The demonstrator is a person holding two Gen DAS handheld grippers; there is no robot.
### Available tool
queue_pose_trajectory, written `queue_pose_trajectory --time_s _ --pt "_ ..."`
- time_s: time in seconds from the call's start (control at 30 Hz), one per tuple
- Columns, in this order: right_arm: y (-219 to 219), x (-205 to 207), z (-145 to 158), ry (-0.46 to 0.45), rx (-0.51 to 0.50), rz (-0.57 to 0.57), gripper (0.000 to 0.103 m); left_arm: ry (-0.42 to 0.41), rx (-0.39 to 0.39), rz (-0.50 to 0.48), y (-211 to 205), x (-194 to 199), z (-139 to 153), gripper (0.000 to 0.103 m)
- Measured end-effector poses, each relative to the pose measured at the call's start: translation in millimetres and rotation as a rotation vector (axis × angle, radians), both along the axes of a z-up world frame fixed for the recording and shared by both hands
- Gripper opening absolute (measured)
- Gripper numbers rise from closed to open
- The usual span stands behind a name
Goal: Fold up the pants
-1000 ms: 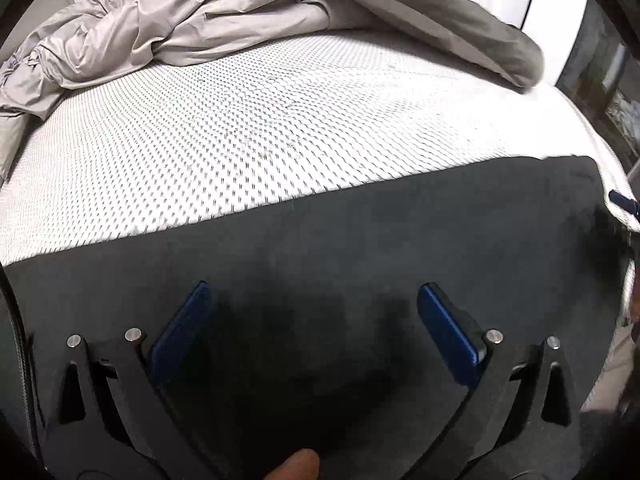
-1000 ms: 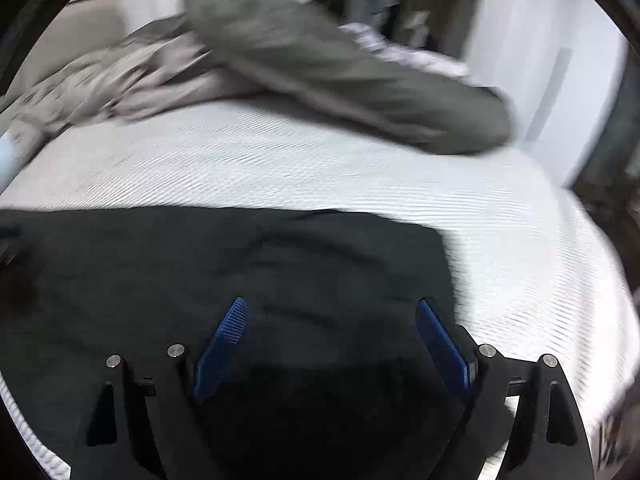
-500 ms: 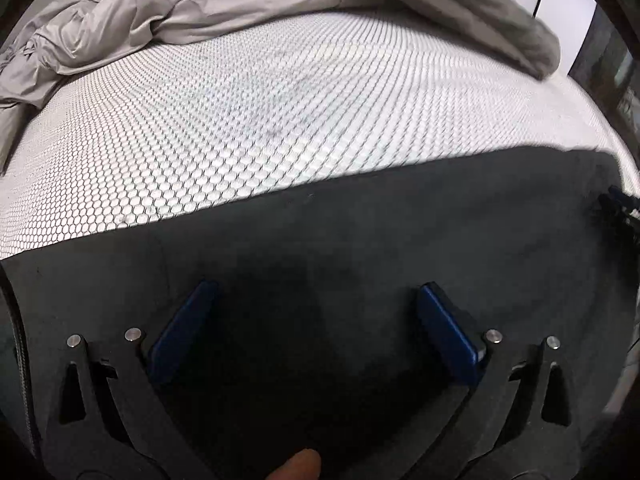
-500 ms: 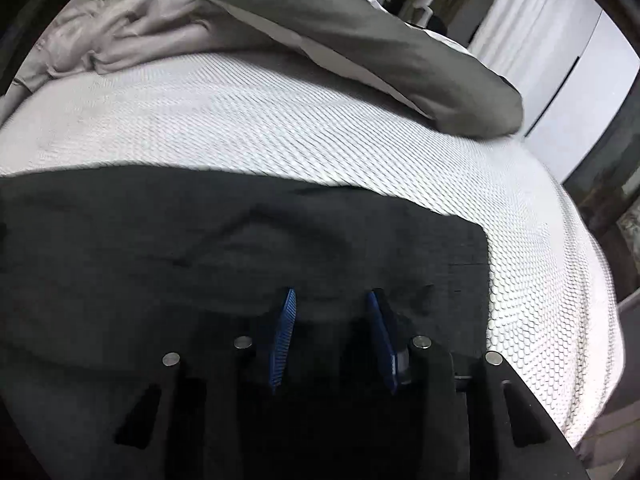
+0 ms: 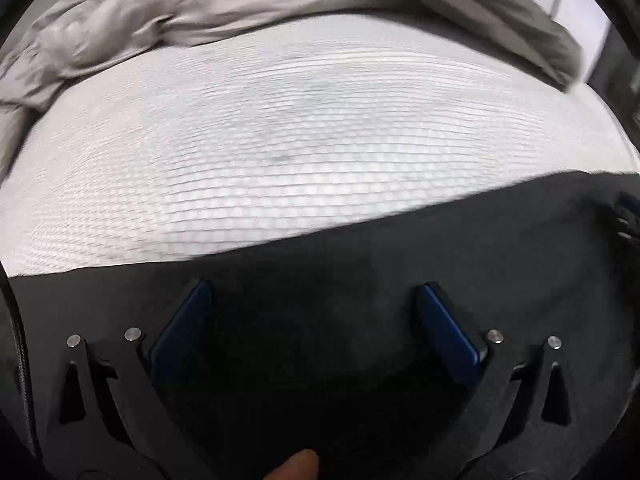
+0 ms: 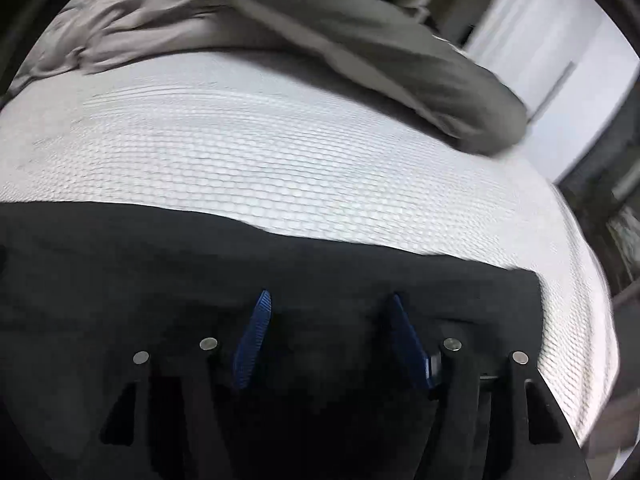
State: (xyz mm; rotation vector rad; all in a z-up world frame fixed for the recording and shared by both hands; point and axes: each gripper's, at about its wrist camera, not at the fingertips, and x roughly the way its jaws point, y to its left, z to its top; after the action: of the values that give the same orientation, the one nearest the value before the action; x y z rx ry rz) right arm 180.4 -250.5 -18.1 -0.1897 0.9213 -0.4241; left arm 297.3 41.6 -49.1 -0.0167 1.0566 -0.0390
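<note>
Where the left wrist view looks down, the left gripper [image 5: 312,304] hangs over black pants [image 5: 360,264] on a white bed [image 5: 280,152], jaws wide apart. In the right wrist view, the right gripper [image 6: 328,312], jaws partly apart and just reopening, hangs above the pants [image 6: 160,264] near a grey duvet [image 6: 360,52].

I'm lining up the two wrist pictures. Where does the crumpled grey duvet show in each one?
Left wrist: grey duvet along the top edge, bunched at upper left.
Right wrist: grey duvet across the top, tapering to the upper right.
Shared landmark: black pants on the white mattress.
</note>
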Motion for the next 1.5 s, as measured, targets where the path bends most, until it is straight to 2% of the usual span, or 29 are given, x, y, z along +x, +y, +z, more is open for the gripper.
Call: queue_pose_trajectory --time_s 0.03,0.13,0.27,0.33,0.4,0.47,0.53,0.57,0.6,0.63,0.67,0.73,0.83,0.9,1.0,1.07,1.13,1.17,1.23,1.33,1.37,1.4,1.43,1.5 --pt "1 0 3 -0.003 0.022 0.015 0.063 -0.004 -0.014 0.008 13 -2 0 0.103" --pt "13 -15 9 -0.003 0.02 0.076 0.063 -0.007 0.047 0.065 42 -11 2 0.103" --pt "47 -38 15 -0.005 0.032 0.175 0.066 -0.015 0.132 0.172 83 -29 7 0.103" --pt "72 -42 18 0.0 0.047 0.245 0.067 -0.034 0.135 0.219 93 -40 15 0.102" --pt "96 -43 21 -0.007 0.072 0.32 0.074 -0.058 0.106 0.174 83 -58 26 0.102" --pt "114 -45 23 -0.007 0.11 0.389 0.077 -0.097 0.032 0.093 62 -79 35 0.102" --pt "129 -43 17 0.012 0.157 0.452 0.078 -0.089 -0.027 -0.028 39 -97 37 0.102" --pt "135 -42 11 0.03 0.155 0.463 0.078 -0.067 -0.026 -0.076 27 -101 32 0.102" --pt "138 -41 3 0.053 0.128 0.459 0.078 -0.041 -0.005 -0.106 19 -103 25 0.102" --pt "140 -40 -7 0.083 0.084 0.442 0.078 -0.012 0.042 -0.111 14 -103 13 0.103" --pt "140 -40 -15 0.105 0.044 0.428 0.08 -0.004 0.056 -0.104 16 -103 7 0.103" --pt "133 -46 -17 0.085 0.018 0.424 0.085 -0.012 0.041 -0.093 30 -108 7 0.103" --pt "110 -57 -14 0.07 0.01 0.362 0.088 -0.022 0.124 -0.039 59 -118 12 0.103" --pt "84 -64 -12 0.066 0.005 0.299 0.09 -0.01 0.087 -0.015 85 -127 14 0.103" --pt "55 -77 -7 0.047 0.011 0.22 0.091 -0.005 0.155 0.064 121 -146 14 0.103" --pt "41 -83 -4 0.038 0.005 0.179 0.092 -0.015 0.105 0.087 139 -160 16 0.103" --pt "35 -89 0 0.022 0.043 0.158 0.092 -0.03 0.097 0.095 142 -166 20 0.102" --pt "37 -91 3 0.016 0.058 0.158 0.092 -0.04 0.093 0.098 143 -169 23 0.102" --pt "47 -93 10 -0.008 0.083 0.195 0.092 -0.071 0.016 0.087 139 -167 31 0.102" --pt "79 -93 13 -0.021 0.098 0.282 0.092 -0.092 -0.061 0.086 129 -141 32 0.102" --pt "92 -92 10 -0.009 0.104 0.317 0.092 -0.077 -0.054 0.102 125 -132 26 0.099" --pt "96 -88 6 0.005 0.104 0.338 0.092 -0.022 -0.005 0.119 116 -118 19 0.096" --pt "106 -87 0 0.028 0.085 0.357 0.092 -0.003 0.056 0.113 109 -112 17 0.091" --pt "116 -88 -9 0.054 0.029 0.373 0.092 -0.03 0.109 0.088 96 -115 16 0.091"
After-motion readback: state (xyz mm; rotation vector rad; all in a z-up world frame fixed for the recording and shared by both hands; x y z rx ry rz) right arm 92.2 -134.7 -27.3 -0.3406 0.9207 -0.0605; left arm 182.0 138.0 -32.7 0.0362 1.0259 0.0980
